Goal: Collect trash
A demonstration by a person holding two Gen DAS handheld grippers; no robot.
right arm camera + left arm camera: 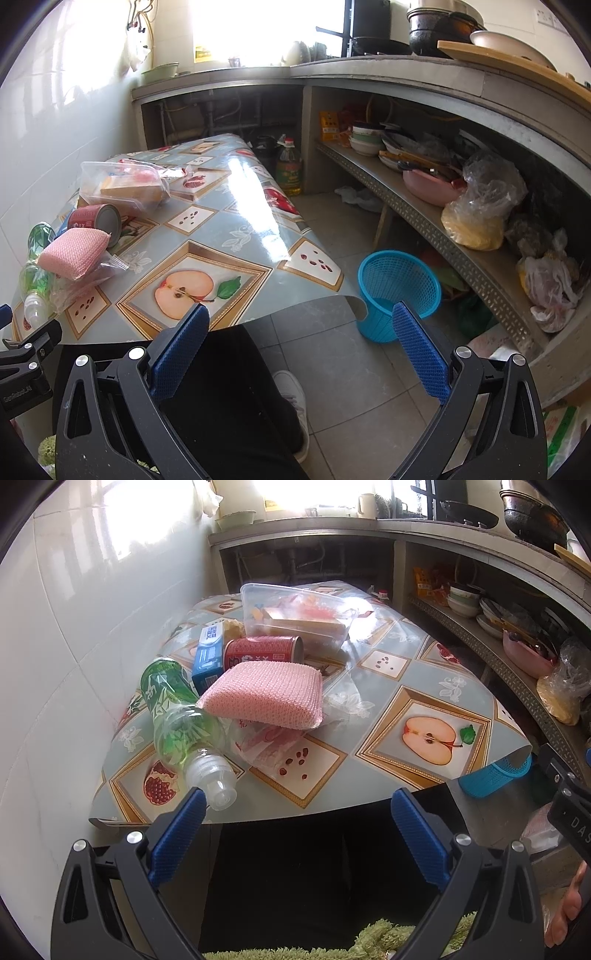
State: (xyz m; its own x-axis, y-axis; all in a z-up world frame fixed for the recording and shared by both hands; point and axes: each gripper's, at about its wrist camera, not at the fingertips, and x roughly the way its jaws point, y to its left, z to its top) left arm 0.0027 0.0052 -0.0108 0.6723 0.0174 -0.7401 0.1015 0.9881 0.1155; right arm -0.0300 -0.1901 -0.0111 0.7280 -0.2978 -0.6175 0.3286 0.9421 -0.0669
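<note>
**Op:** Tiled kitchen, bright window at the back, concrete counter with cluttered shelving along my right. The low bench carries a glossy fruit-print oilcloth. All the clutter sits in one heap at its left, wall side.

**Obs:** Progress?

**Op:** I judge nothing is collected yet. The blue mesh plastic waste basket stands on the floor just off the bench's right corner, and I see nothing in it, though its bottom is partly hidden. The heap looks untouched: a clear green-labelled plastic bottle lying on its side, a red drink can also on its side, a small blue carton, a crumpled clear wrapper, and a pink knitted scrubbing pad resting on top of them. Behind them is a clear plastic tub holding packets.

**Obs:** Grippers?

**Op:** Left gripper has its jaws spread wide and holds nothing. The bottle's cap points at it, just beside the left finger; I cannot tell whether they touch. Right gripper is likewise agape and empty, hanging over the bench's near edge, with the basket just beyond its right finger and the heap well apart to the left.

**Obs:** First pick?

**Op:** The bottle, probably; it lies nearest.
</note>
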